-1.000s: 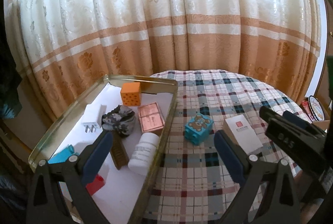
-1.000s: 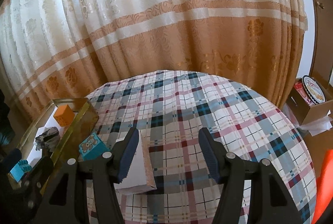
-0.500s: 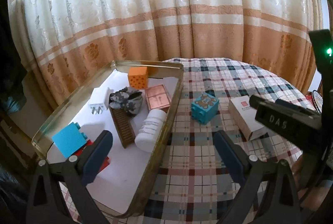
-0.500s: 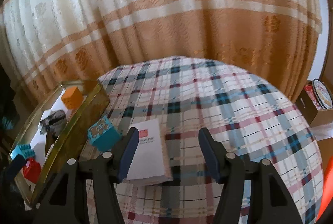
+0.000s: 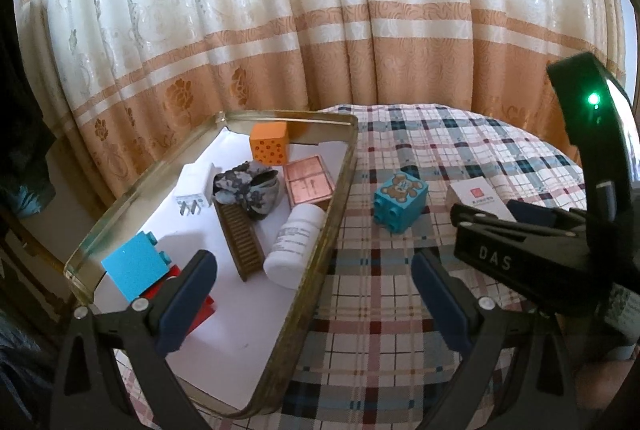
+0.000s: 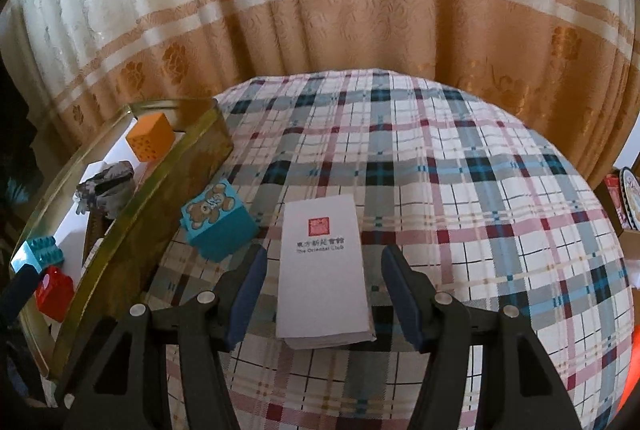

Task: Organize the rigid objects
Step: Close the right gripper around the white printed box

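On the plaid-covered worktop (image 6: 460, 190), the white box (image 6: 324, 270) is lying flat between the parted fingers of the right gripper (image 6: 324, 294), which is gripping nothing yet. Its low, flat sides are leaving little to pinch, so the pads may be riding over the top or sliding it into the teal bear block (image 6: 218, 222) beside the gold tray (image 5: 332, 198). Over that tray's near end, the left gripper (image 5: 312, 294) is hanging wide and empty.

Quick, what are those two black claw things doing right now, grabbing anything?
Left gripper: jaws open, holding nothing, above the tray's edge.
Right gripper: jaws open, one on either side of the white box, not gripping it.
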Tool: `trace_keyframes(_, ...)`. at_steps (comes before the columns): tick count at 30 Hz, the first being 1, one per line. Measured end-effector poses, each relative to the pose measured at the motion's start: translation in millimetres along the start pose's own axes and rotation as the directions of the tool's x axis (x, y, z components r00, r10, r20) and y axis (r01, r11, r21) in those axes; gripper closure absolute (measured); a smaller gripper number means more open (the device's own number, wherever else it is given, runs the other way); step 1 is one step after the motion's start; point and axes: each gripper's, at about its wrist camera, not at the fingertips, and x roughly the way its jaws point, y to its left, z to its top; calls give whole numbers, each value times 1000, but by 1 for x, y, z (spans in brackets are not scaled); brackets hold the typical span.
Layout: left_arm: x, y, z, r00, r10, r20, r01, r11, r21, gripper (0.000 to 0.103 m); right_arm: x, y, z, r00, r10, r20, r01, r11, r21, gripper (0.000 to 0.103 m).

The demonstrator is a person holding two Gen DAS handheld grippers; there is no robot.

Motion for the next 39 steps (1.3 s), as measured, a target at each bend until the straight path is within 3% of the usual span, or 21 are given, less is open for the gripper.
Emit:
trace_keyframes(7, 1, -2, -1, 1000, 12, -9, -12, 1000, 13, 4, 6, -1, 0, 999, 2, -35, -3, 1000, -23, 56)
trace_keyframes(13, 2, -8, 0, 1000, 4, -4, -4, 999, 38, 4, 0, -15, 2, 998, -62, -14, 62, 998, -17, 59)
trace_keyframes(19, -2, -34, 11, 999, -38, 39, 32, 989, 142, 4, -15, -55, 9, 987, -151, 47, 147, 986, 80, 59)
trace_keyframes(23, 6, -62, 20, 998, -33, 57, 20, 976, 216, 4, -24, -86, 8, 984, -164, 67, 147, 968, 203, 59)
trace_keyframes(29, 36, -92, 32, 998, -44, -39, 52, 976, 212, 4, -26, -97, 6, 985, -156, 70, 134, 960, 247, 59)
trace_keyframes(34, 62, -108, 41, 997, 21, -75, -2, 970, 244, 4, -26, -97, 7, 987, -149, 66, 129, 960, 250, 59)
trace_keyframes(39, 86, -111, 45, 988, 21, -153, 12, 976, 217, 4, -25, -98, 6, 988, -144, 63, 123, 958, 258, 59)
